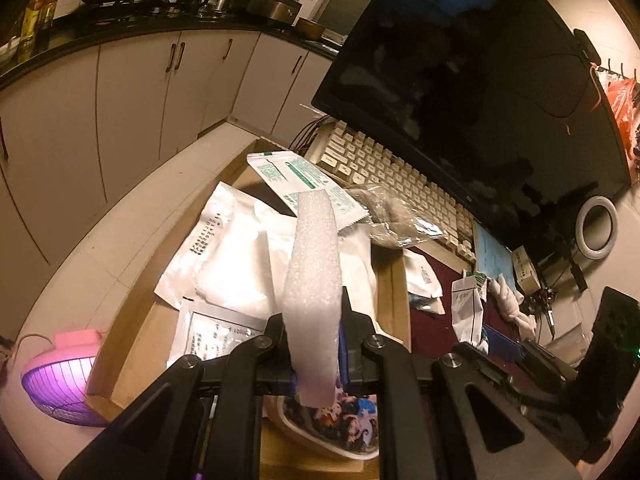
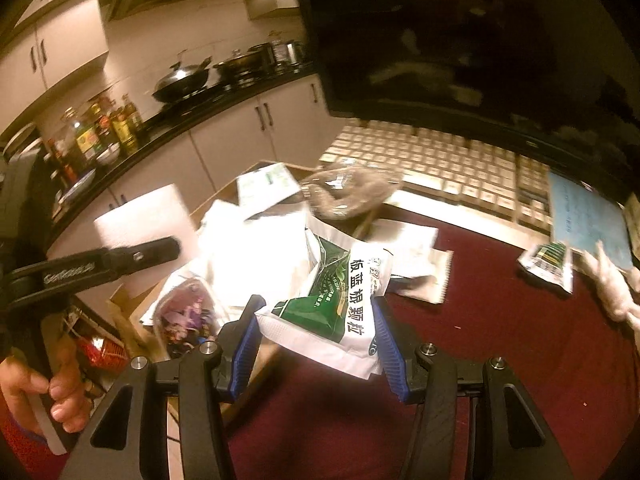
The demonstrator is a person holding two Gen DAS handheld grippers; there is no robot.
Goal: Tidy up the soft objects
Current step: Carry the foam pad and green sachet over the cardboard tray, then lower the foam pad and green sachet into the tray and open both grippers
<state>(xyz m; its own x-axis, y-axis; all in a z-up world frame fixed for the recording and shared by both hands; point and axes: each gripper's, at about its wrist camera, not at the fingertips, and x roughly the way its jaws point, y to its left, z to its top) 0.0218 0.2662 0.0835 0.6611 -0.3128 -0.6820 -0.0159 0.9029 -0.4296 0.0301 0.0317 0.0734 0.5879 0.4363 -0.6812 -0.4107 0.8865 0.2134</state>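
Note:
My left gripper is shut on a white foam strip that stands upright between its pads, above a cardboard box piled with several white packets. In the right wrist view the same foam strip shows at the left, over the box's near corner, with a person's hand on that gripper's handle. My right gripper is shut on a green and white sachet. Its blue pads press the sachet's two side edges, beside the box over the dark red cloth.
A cream keyboard and a dark monitor stand behind the box. A clear plastic bag lies on the box's far edge. A small sachet and a white soft toy lie at the right. A pink fan sits on the floor.

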